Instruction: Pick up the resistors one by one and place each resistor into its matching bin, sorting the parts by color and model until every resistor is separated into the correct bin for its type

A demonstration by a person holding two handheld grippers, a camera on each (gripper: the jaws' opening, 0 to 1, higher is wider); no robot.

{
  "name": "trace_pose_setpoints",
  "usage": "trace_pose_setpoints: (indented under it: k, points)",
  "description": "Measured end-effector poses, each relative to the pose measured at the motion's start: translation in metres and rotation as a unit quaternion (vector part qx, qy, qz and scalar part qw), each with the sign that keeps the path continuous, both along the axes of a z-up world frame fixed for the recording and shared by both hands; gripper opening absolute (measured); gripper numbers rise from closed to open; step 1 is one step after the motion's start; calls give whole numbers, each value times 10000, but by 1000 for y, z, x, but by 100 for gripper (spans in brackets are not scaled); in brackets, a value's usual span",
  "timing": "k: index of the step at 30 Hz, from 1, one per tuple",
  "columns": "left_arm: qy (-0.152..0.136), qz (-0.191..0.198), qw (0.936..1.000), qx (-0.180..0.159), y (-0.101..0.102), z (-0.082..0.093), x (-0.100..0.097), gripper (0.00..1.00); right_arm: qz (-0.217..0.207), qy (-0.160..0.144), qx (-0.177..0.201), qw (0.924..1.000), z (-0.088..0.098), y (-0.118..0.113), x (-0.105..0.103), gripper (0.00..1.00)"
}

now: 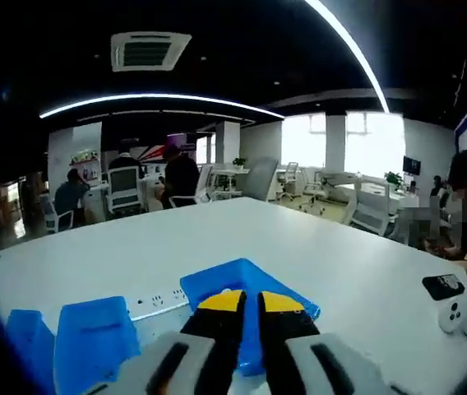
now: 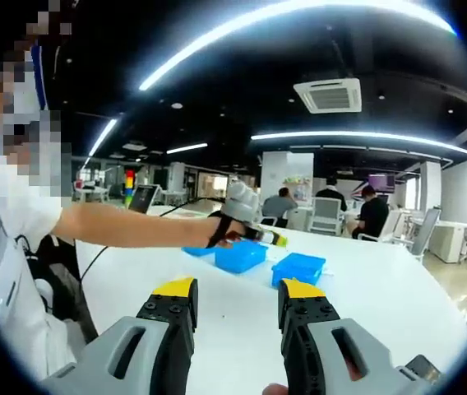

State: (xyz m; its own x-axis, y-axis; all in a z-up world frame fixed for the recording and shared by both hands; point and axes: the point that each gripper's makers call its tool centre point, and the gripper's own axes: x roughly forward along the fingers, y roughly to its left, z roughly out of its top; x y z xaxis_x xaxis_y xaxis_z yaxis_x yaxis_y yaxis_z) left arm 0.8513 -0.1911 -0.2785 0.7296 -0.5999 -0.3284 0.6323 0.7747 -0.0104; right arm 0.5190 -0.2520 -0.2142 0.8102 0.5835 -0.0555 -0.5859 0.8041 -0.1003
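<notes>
Your left hand-held gripper (image 1: 251, 303) hangs over a blue bin (image 1: 246, 290), jaws nearly closed; whether they hold a resistor cannot be told. Your right hand-held gripper (image 2: 238, 290) is wide open and empty above the surface (image 2: 365, 288). No resistors are discernible. Judged step: deposit. Next, release into the matching bin.

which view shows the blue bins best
The left gripper view: the blue bins lie close, right beyond the left gripper, whose jaws look nearly shut, on the white table. The right gripper view has two of them small and farther off, past the open right gripper.
</notes>
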Motion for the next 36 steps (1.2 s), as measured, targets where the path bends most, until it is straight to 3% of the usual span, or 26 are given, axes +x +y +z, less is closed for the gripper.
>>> trace_pose_setpoints:
  k: [2, 4, 9, 14, 23, 25, 31, 36]
  points:
    - [-19, -36, 9999, 122, -1, -5, 0, 47, -11, -4, 13, 10000, 0, -1, 0, 41]
    - [-19, -165, 9996, 210, -3, -9, -6, 56, -25, -12, 32, 10000, 1, -2, -1, 41]
    - [-125, -130, 9996, 204, 7, 2, -9, 55, -18, -21, 33, 10000, 1, -1, -1, 41]
    - [-278, -249, 9993, 46, 19, 21, -24, 53, 19, -61, 20, 10000, 4, 1, -3, 41]
    - [-448, -572, 9957, -566, 77, 54, -91, 51, 61, -63, -2, 10000, 4, 6, -5, 41]
    - [-514, -591, 9938, -784, 101, 60, -115, 51, 73, -62, 4, 10000, 5, 7, -4, 41]
    - [-647, -402, 9870, -1413, 167, 72, -171, 51, 74, -73, 60, 9999, 7, 8, -3, 42]
    - [-814, -284, 9844, -1536, 205, 65, -215, 51, 60, -42, 37, 10000, 6, 8, -3, 42]
